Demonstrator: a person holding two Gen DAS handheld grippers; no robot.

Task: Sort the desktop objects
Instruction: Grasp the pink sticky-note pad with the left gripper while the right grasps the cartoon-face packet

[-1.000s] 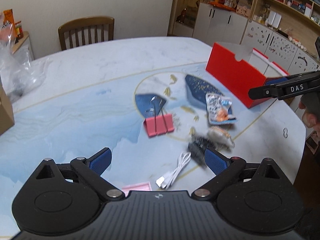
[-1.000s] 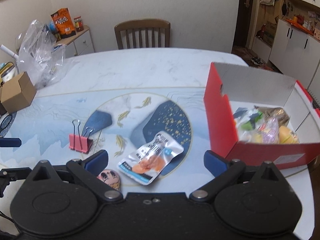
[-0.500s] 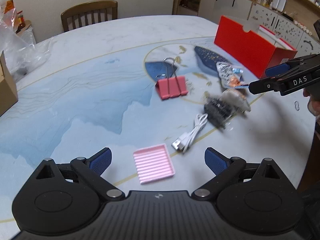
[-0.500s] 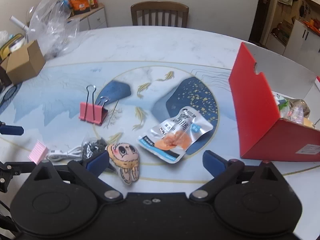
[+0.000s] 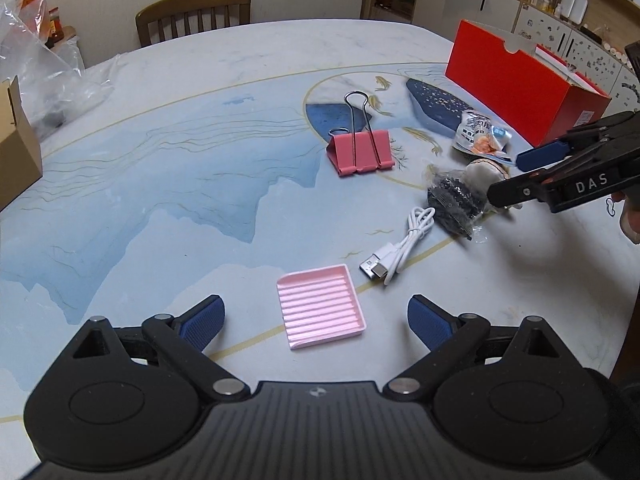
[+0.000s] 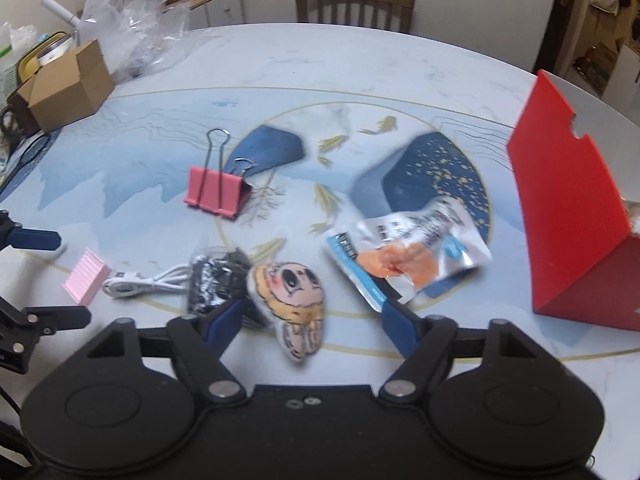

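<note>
right gripper [image 6: 312, 314], jaws just been closing, straddles the charm [image 6: 294, 300] near the red box [image 6: 568, 216], not yet pinched; left gripper [image 5: 314, 322] wide over the pink tray [image 5: 320, 306], poised to lift.

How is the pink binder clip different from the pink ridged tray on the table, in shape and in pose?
The pink binder clip is a folded wedge with two wire handles, one of them lying over its body; the pink ridged tray is a flat square with parallel grooves and no handles. The clip lies farther up the table, on the printed circle line; the tray lies near, between the left gripper fingers, untouched. Both are pink and rest on the table.
</note>
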